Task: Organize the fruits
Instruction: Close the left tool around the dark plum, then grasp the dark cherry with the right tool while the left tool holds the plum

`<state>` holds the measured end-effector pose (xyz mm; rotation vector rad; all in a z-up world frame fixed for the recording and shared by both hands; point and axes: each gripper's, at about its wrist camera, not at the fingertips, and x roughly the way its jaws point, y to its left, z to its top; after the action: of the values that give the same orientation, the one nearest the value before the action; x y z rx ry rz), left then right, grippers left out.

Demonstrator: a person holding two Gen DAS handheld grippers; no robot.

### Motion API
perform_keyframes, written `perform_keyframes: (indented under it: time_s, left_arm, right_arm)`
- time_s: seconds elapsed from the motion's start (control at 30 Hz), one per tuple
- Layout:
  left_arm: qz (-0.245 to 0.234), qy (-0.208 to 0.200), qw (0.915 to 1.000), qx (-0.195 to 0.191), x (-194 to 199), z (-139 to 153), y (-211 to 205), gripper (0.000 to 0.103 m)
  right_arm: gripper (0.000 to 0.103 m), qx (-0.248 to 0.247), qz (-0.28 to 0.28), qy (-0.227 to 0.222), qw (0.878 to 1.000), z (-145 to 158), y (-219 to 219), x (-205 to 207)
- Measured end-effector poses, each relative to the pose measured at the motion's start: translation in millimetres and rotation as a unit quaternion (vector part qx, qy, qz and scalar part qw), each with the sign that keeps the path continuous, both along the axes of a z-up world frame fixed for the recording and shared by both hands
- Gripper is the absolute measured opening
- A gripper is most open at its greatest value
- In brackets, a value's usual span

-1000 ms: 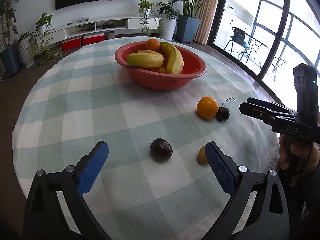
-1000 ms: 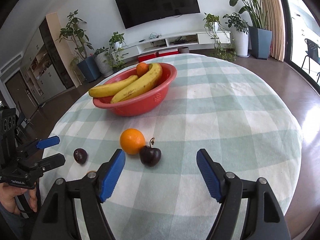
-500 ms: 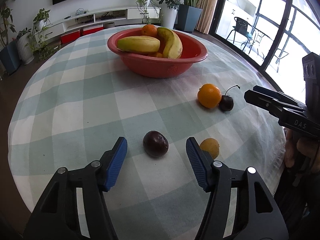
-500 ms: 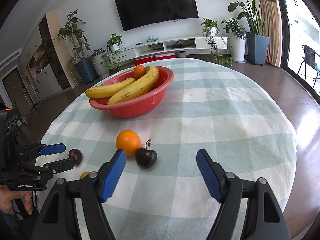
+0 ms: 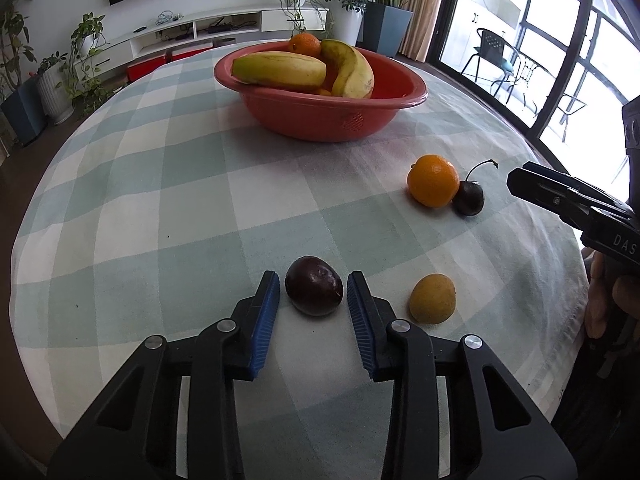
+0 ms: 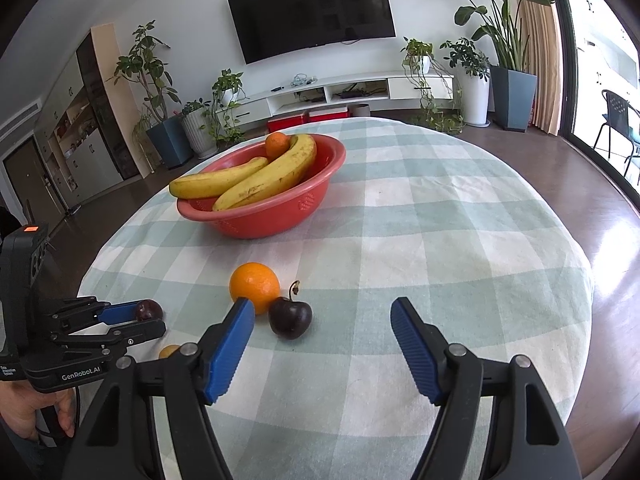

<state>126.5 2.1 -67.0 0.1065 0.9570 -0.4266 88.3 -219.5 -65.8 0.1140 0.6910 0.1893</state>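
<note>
The left gripper [image 5: 313, 294] brackets the dark plum [image 5: 314, 286], well short of the red bowl [image 5: 320, 118], jaws narrowly apart, not clamped (small gaps show). Squeezing off-centre could roll it away. The right gripper [image 6: 323, 344] gapes wide beside the cherry [image 6: 290, 317].

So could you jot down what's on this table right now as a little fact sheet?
bowl: red bowl holding bananas and a small orange
loose fruit: orange touching cherry; dark plum; yellow fruit
left hand-held gripper: fingers either side of the plum, narrow gaps showing
right hand-held gripper: open, near the cherry
</note>
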Motion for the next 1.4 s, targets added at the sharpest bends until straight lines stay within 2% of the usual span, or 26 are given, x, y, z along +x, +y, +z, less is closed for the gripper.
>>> perform_keyframes:
  time_s: [0.2, 0.53, 0.73, 0.97, 1.4]
  left_arm:
    - [-0.002, -0.002, 1.0, 0.0, -1, -1, 1, 0.026]
    - [-0.001, -0.006, 0.9998, -0.017, -7, 3, 7, 0.026]
    - [0.001, -0.014, 0.999, -0.043, -18, 12, 14, 0.026]
    - [-0.002, -0.015, 0.9979, -0.063, -30, 14, 19, 0.026]
    - [-0.003, -0.012, 0.9973, -0.072, -32, 11, 21, 0.026]
  right_arm:
    - [0.073, 0.0, 0.0, -0.001, 1.0, 0, 0, 0]
    - [0.073, -0.002, 0.002, -0.002, 1.0, 1, -2, 0]
    - [0.073, -0.026, 0.021, 0.023, 0.999, -4, 9, 5]
    - [0.062, -0.056, 0.024, 0.069, 0.996, -13, 15, 21]
    - [0.049, -0.077, 0.054, 0.09, 0.991, -25, 34, 37]
